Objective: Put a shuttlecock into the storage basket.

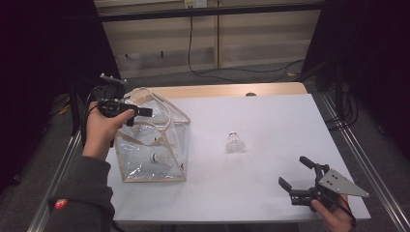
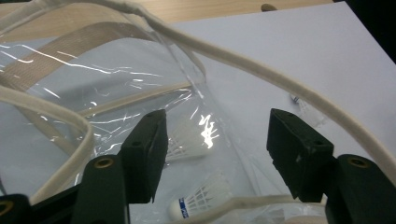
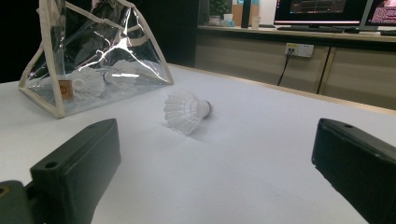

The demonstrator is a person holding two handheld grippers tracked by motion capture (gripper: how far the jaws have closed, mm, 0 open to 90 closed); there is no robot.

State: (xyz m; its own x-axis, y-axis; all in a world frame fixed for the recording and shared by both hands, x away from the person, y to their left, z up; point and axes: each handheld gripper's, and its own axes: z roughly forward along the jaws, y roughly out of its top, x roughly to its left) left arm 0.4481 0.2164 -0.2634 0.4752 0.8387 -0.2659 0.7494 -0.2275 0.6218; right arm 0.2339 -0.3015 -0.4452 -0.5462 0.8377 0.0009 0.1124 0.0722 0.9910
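A clear plastic bag (image 1: 159, 145) with beige trim and cord handles stands at the table's left, with two white shuttlecocks (image 1: 154, 158) inside it. My left gripper (image 1: 138, 112) hovers over the bag's open top. In the left gripper view its jaws (image 2: 217, 140) stand open above the film, nothing pinched, with the shuttlecocks (image 2: 201, 198) lying below and a cord handle (image 2: 280, 81) crossing in front. A third shuttlecock (image 1: 234, 143) lies loose mid-table. My right gripper (image 1: 292, 170) rests open near the front right, pointing at that shuttlecock (image 3: 186, 111), well short of it.
A white sheet (image 1: 270, 121) covers the table, with a wooden strip (image 1: 227, 90) bare along its far edge. Metal rails (image 1: 367, 169) run down both sides. A black cable (image 1: 241, 71) lies on the floor beyond. The bag (image 3: 93, 56) shows far left in the right gripper view.
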